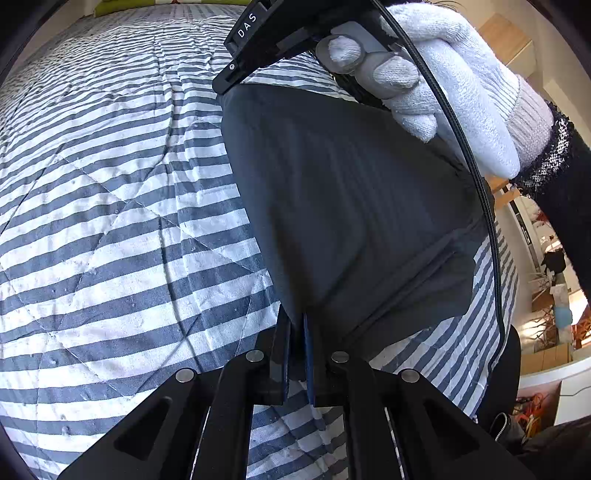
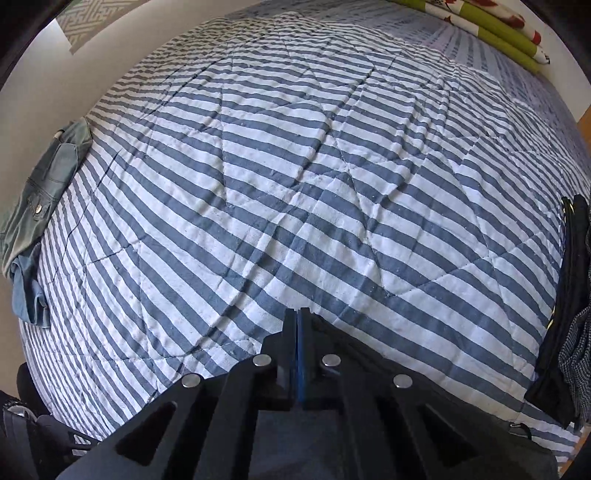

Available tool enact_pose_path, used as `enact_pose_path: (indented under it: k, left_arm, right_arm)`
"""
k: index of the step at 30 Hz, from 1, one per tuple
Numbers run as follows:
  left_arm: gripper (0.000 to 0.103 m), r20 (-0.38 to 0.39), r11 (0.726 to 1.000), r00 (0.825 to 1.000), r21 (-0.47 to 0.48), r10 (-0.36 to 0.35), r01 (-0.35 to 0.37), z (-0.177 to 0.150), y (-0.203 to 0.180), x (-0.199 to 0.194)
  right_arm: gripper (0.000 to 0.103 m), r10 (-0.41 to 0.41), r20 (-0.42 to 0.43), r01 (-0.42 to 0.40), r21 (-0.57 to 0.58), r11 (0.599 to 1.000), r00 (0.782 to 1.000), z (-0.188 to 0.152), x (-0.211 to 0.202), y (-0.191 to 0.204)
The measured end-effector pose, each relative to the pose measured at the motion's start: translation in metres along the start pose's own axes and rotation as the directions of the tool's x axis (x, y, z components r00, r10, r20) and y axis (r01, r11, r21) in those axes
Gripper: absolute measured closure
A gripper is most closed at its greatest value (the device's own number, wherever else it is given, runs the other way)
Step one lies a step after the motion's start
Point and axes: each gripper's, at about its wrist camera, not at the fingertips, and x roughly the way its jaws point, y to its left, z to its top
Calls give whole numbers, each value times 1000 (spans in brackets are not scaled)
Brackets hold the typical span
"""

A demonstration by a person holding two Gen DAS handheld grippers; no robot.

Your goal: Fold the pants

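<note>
Dark grey pants (image 1: pixel 351 206) hang stretched over the blue-and-white striped quilt (image 1: pixel 110 221) in the left wrist view. My left gripper (image 1: pixel 297 322) is shut on their near lower edge, with the cloth pinched between its blue pads. At the top, a white-gloved hand (image 1: pixel 461 85) holds my right gripper (image 1: pixel 222 85), whose tip meets the pants' far corner. In the right wrist view that gripper (image 2: pixel 297 314) has its jaws pressed together, and dark cloth (image 2: pixel 354 341) trails off to its right.
A grey-green denim garment (image 2: pixel 48 177) lies at the quilt's left edge. Black and speckled clothes (image 2: pixel 570 295) lie at its right edge. A green patterned bolster (image 2: pixel 498 29) sits at the bed's head. Room furniture and clutter (image 1: pixel 554 314) show past the bed.
</note>
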Motion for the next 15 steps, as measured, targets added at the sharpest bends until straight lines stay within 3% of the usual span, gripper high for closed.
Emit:
enact_pose_path:
  k: [1,4,5,6,7,8,10,12,15]
  left_arm:
    - [95,-6,1000,1000,-7,-5,5,0,1,0]
    - [87,-21,999,999,-35,-30,30,-1,6,0]
    - [87,-19,999,999,-31,-28,27,-2,5,-1]
    - [87,-14,1000,1000,-21,-20,19,-3,4,-2]
    - [87,-12,1000,1000,-11,-10,10,-4,3,-3]
    - [89,-13,1000,1000,-5,-8,8,-4,2,-3]
    - [99,-11,1000,1000,2,-1,1,-5,0,-5]
    - [100,7,1000,1000,7,7,-7,-6,-4,-11]
    - [100,31,1000,999,21,12,-13,-12,-12,-19]
  right_arm:
    - [101,-3,-16,3,-3,1000,1000,0,2,0]
    - [76,-32,-37,33,25,999,999,1,8,-5]
    - [75,-33,-36,34,33,999,999,0,8,-8]
    - [75,-26,-40,27,38,999,999,-1,11,-10]
    - [82,-31,-44,33,38,999,999,-5,12,-11]
    - [97,-39,-40,40,23,999,998,-8,13,-8]
    - [98,-32,-35,32,-5,999,999,-17,11,-3]
    - [98,-45,0,45,-9,999,999,-20,4,0]
    - [99,6,49,-9,57,998,999,-22,-8,-9]
